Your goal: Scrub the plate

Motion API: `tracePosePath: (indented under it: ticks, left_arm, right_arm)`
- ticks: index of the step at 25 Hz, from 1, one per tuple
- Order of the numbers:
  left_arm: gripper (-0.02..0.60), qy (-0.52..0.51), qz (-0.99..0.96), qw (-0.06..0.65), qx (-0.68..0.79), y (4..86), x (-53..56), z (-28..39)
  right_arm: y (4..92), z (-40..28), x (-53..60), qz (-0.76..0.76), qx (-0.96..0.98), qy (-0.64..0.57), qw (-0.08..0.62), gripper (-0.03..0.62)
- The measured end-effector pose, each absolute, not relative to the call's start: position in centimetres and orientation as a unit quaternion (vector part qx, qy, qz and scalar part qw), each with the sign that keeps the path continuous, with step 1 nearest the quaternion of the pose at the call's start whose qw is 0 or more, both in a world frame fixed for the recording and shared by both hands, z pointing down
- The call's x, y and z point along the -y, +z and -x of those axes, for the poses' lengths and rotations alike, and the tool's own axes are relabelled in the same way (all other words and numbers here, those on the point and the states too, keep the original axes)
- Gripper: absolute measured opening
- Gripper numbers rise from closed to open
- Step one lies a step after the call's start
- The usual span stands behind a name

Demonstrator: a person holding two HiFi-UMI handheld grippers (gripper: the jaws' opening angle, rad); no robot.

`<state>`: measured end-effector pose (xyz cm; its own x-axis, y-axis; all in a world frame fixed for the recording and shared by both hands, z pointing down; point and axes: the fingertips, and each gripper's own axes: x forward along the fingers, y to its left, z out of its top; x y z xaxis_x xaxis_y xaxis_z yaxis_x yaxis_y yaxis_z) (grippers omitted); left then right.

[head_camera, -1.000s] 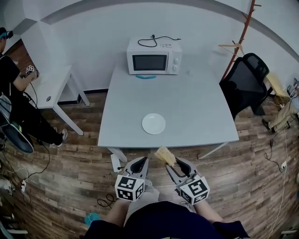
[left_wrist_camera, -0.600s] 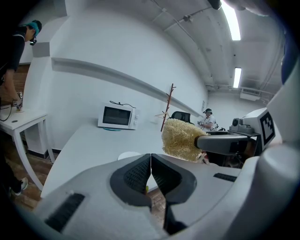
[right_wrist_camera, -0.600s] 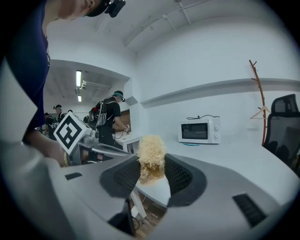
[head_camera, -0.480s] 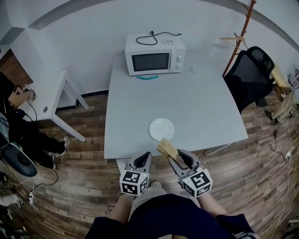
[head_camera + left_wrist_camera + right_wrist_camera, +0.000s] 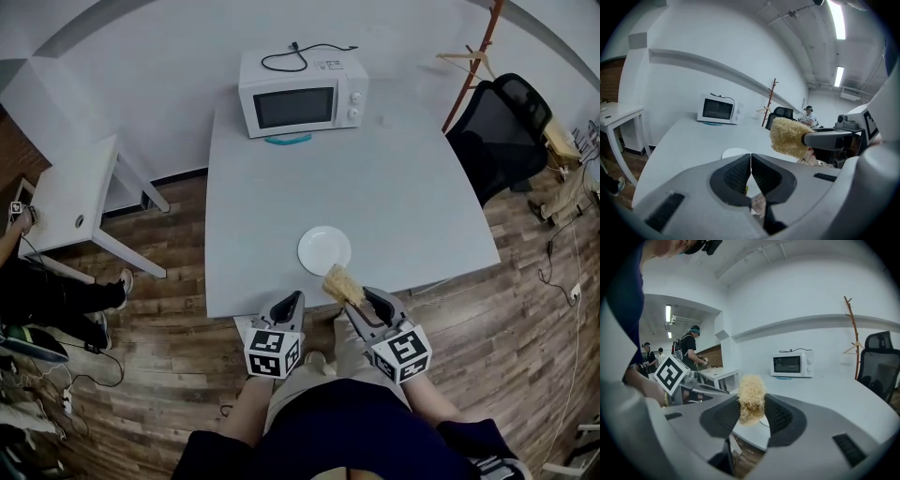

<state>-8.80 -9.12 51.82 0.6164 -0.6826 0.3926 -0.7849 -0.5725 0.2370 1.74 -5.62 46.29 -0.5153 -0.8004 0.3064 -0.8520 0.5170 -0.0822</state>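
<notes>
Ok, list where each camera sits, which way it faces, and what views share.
Head view: on the person's head, facing steeply down at table, plate, microwave; left claw, right claw, forearms show.
Left gripper view: on the shut left claw, facing across the table toward the microwave.
Right gripper view: on the right claw, facing the microwave past its gripped scrubber.
Shared: all see microwave and scrubber.

Left gripper [image 5: 296,298]: held low in front of the body, tips pointing forward, jaws pressed together with nothing between them
Right gripper [image 5: 360,302]: beside the left one, a little apart, jaws clamped on a straw-coloured scrubber [image 5: 339,284] that sticks out past the tips
Left forearm [image 5: 246,417]: bare, reaching forward from the torso
Right forearm [image 5: 426,412]: bare, angled forward and slightly inward
Hands: hidden under the grippers' marker cubes [image 5: 272,353]
</notes>
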Motion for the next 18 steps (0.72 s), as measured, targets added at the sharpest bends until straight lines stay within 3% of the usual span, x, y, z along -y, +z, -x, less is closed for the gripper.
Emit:
tracePosePath:
  ticks: [18]
  left_arm:
    - [0.020, 0.171, -0.831, 0.285, 0.447, 59.3, 16.9, 7.4]
  right_arm:
    - [50.8, -5.2, 13.7, -0.447, 0.868, 0.156, 0.148, 0.160]
